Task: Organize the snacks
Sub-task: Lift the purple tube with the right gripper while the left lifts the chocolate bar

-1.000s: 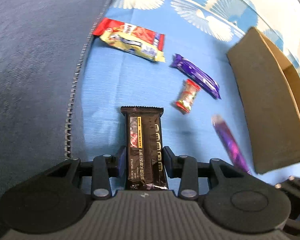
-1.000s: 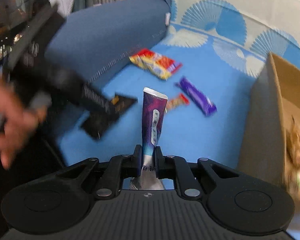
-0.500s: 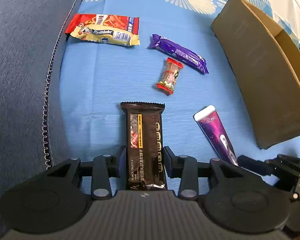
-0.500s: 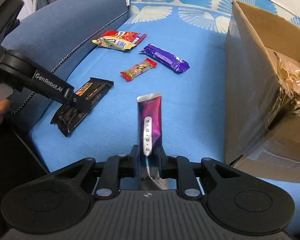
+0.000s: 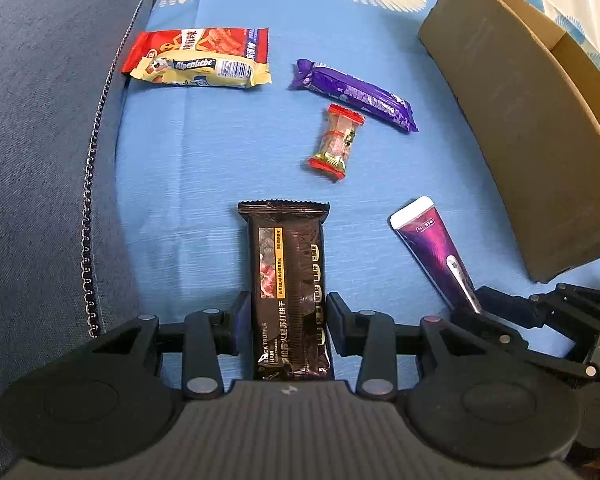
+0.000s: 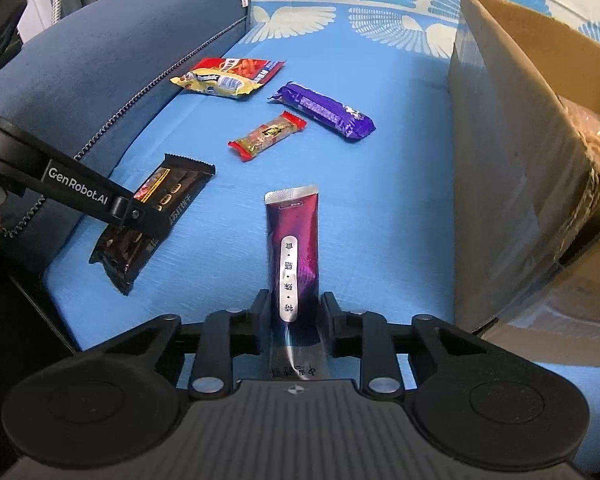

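A black snack bar (image 5: 287, 264) lies lengthwise on the blue cushion (image 5: 179, 200), and my left gripper (image 5: 289, 320) is shut on its near half, a pad on each long edge. The right wrist view shows the same bar (image 6: 179, 184) under the left fingers (image 6: 139, 216). A purple tube-shaped sachet (image 6: 293, 240) lies flat on the cushion between the jaws of my right gripper (image 6: 293, 312). Those jaws are open, each with a thin gap to the sachet. The sachet (image 5: 428, 248) also shows at the right of the left wrist view.
Farther back lie a red and yellow candy pack (image 5: 199, 56), a purple bar (image 5: 356, 96) and a small red-ended candy (image 5: 336, 140). An open cardboard box (image 6: 500, 120) stands on the right, with bagged snacks inside. The dark blue armrest (image 5: 39, 120) bounds the left.
The right gripper came down, laid the purple sachet flat on the cushion, and its jaws parted from it. The left gripper shifted and rolled a little, still holding the black bar.
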`<state>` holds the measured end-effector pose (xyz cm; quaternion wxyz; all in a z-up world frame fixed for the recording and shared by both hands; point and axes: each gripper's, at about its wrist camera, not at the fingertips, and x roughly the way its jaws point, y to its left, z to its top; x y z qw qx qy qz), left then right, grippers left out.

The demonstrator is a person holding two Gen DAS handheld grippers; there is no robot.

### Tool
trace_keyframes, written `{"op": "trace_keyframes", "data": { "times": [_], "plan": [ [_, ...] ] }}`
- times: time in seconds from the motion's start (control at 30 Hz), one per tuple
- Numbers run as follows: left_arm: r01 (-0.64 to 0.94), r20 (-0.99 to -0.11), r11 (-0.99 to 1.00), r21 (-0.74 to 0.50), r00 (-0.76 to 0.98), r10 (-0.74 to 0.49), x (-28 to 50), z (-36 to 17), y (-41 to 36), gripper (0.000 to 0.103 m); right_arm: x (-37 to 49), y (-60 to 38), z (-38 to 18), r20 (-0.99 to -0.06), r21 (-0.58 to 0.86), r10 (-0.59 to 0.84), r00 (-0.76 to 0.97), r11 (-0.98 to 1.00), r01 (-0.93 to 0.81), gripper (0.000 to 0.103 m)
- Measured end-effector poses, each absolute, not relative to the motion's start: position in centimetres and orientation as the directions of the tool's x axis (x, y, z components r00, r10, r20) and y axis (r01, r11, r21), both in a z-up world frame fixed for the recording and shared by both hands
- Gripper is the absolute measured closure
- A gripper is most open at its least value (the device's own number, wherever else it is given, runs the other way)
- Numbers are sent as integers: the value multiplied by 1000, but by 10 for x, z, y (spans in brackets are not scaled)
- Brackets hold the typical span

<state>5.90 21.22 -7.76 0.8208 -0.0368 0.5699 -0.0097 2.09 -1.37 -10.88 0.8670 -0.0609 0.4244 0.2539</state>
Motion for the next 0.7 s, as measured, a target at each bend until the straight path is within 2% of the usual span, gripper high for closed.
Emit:
{"op": "trace_keyframes", "data": {
  "times": [0.17, 0.7],
  "plan": [
    [-27, -935, 997, -75, 349, -61, 59, -78, 213, 60, 16, -12, -105, -748, 55, 377, 546, 855, -515, 90],
    [-17, -932, 998, -66, 358, -56, 57, -77, 211, 60, 18, -18, -100, -739, 63, 367, 565, 873, -484, 91]
  ]
}}
